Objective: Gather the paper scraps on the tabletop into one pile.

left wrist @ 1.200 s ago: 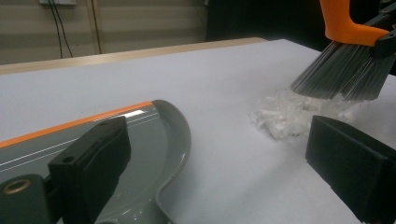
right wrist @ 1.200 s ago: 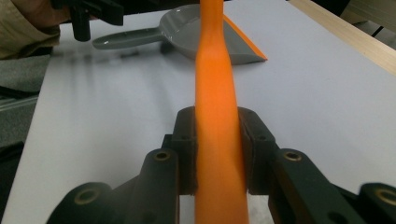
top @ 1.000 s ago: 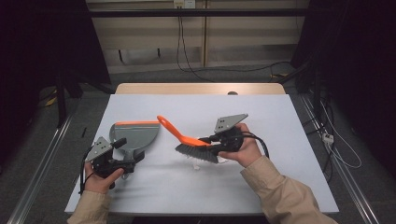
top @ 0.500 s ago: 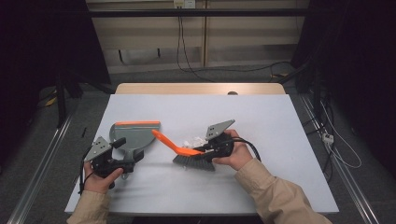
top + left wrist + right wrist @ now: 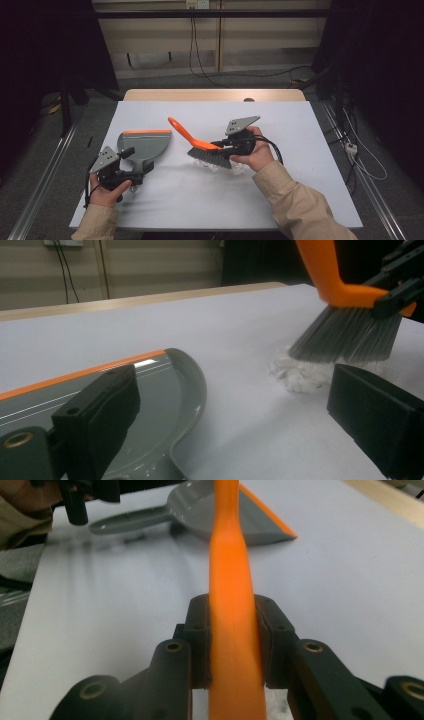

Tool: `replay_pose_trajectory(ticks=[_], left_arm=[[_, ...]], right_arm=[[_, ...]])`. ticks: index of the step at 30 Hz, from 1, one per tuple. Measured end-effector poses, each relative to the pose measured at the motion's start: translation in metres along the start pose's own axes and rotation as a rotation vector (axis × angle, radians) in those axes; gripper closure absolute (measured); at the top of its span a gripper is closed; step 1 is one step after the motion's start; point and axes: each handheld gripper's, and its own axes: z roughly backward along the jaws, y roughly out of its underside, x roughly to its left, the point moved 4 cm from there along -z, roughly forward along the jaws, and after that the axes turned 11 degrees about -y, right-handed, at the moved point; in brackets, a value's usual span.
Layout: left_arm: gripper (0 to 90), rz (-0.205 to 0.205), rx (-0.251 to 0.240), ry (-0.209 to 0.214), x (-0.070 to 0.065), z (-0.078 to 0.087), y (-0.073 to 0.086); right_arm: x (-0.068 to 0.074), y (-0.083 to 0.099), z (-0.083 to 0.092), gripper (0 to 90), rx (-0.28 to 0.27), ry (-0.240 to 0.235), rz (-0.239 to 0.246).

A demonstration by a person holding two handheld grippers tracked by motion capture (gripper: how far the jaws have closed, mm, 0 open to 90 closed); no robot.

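We are working in a dim room, at a white surface point(image 5: 300, 150) with a pale wooden strip along its far edge and cables hanging down the wall behind.

Our right tongs point(image 5: 223, 145) are clamping the orange back of a hand brush point(image 5: 200, 147); in the right gripper view the two black jaws are pressing on either side of the orange handle point(image 5: 231, 595), which is running straight away from the camera toward the dustpan. The grey bristles point(image 5: 345, 337) are pointing down and resting at the surface, right over a small heap of white scraps point(image 5: 297, 375). The handle is rising up and to the left from the tongs, with its free end in the air.

Our left tongs point(image 5: 137, 172) are sitting at the near end of a grey dustpan point(image 5: 145, 145), whose orange-edged lip is facing the far side of the surface. In the left gripper view the jaws are standing well apart, with the pan's stem low between them, and we cannot tell whether they are gripping it.

The brush is lying just right of the dustpan, a strip of bare surface between them. Our right forearm, in a beige sleeve point(image 5: 300, 210), is coming in from the lower right with the hand point(image 5: 255, 155) wrapped around the gripper body. Our left hand point(image 5: 107, 192) is holding its gripper low, near the front left edge.
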Motion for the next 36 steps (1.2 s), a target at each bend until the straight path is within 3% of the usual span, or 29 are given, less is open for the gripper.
replay_pose_trajectory(ticks=[3,5,11,19,25,29,36], left_arm=[[6.5,0.001,-0.001,0.003,0.000,0.001,-0.001],[6.4,0.007,-0.007,0.005,0.000,0.001,-0.002],[6.4,0.002,0.001,0.020,-0.002,0.000,-0.002],[6.4,-0.001,0.019,0.038,-0.003,0.003,-0.003],[6.0,-0.002,0.022,0.039,-0.003,0.005,-0.003],[5.4,-0.006,0.025,0.036,-0.003,0.004,-0.003],[5.4,-0.011,0.029,0.037,-0.004,0.004,-0.003]], right_arm=[[0.000,-0.006,0.011,72.0,-0.030,0.028,-0.012],[0.000,-0.009,0.019,72.0,-0.067,0.047,-0.045],[-0.002,-0.012,0.039,71.9,-0.113,0.151,-0.087],[-0.012,0.014,0.060,72.0,-0.116,0.335,-0.184],[-0.016,0.036,0.067,72.0,-0.139,0.439,-0.275],[-0.013,0.047,0.070,72.0,-0.124,0.511,-0.297],[-0.009,0.062,0.068,72.0,-0.116,0.548,-0.321]])
